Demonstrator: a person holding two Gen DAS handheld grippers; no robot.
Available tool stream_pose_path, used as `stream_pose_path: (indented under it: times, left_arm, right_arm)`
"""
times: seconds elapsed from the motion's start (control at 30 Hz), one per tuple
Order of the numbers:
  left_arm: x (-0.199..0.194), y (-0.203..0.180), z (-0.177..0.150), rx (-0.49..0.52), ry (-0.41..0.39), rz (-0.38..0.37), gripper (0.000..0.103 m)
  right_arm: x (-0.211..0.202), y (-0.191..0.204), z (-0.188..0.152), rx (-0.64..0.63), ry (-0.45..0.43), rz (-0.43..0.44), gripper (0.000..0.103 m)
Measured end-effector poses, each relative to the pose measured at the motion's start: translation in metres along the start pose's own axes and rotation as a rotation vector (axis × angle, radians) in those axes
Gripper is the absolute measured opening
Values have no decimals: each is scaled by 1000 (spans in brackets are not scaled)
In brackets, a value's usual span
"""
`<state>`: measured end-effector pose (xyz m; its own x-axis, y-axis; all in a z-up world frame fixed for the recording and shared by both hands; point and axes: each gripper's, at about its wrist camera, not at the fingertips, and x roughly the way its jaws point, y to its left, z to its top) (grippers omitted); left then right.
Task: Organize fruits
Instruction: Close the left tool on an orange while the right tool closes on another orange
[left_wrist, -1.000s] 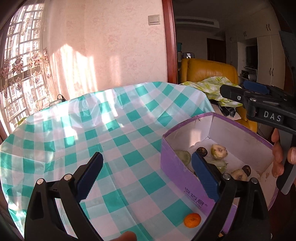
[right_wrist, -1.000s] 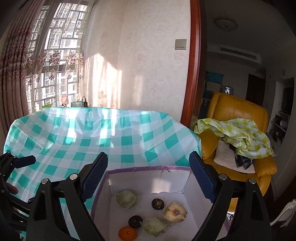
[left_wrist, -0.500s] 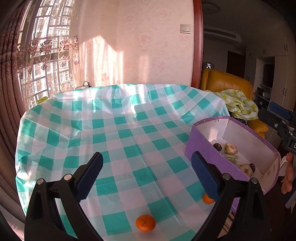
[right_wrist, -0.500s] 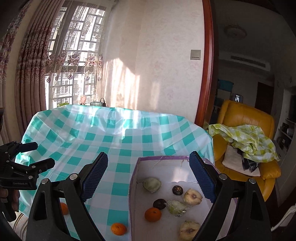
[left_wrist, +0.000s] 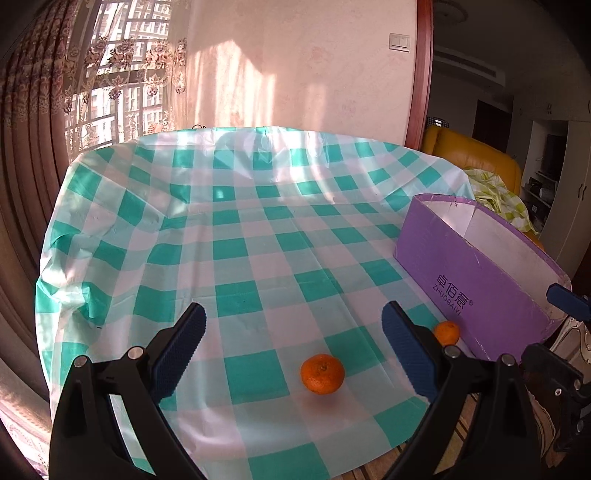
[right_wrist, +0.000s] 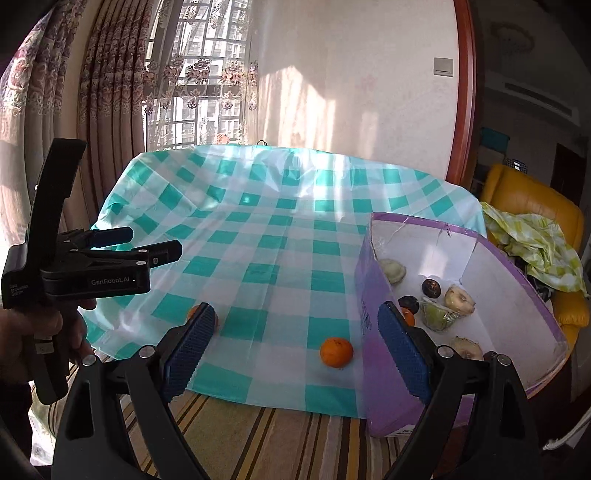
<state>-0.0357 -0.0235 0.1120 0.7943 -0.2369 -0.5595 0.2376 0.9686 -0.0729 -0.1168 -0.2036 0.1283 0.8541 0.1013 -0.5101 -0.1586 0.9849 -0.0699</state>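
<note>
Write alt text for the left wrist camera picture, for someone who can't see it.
The open left gripper points at an orange tangerine lying on a green-and-white checked tablecloth. A second tangerine sits beside a purple box at right.

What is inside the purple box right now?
In the purple box: a tangerine partly behind the right gripper, two dark fruits, and several pale, partly peeled fruits. The near wall covers the floor beside it.
</note>
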Motion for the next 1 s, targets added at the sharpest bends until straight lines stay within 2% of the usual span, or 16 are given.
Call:
stream_pose_path:
  times: [0.27,0.33,0.53,0.77,1.0]
  left_arm:
    - [28,5,-31,15,123,-18,96]
    - [36,5,-37,20,151,-31,88]
    - [55,-2,-47,54,220,-71,76]
    - [76,-14,-47,133,279,-83,71]
    - [95,-21,-48,161,322,-130,46]
  right_arm:
    - [25,43,-28,-87,112,59,87]
    - [30,47,-32,-95,133,66,87]
    - [49,51,-44,-88,216,90,87]
    - [67,41,-49,-17,286,69,87]
    - [73,37,-48,9,304,41,87]
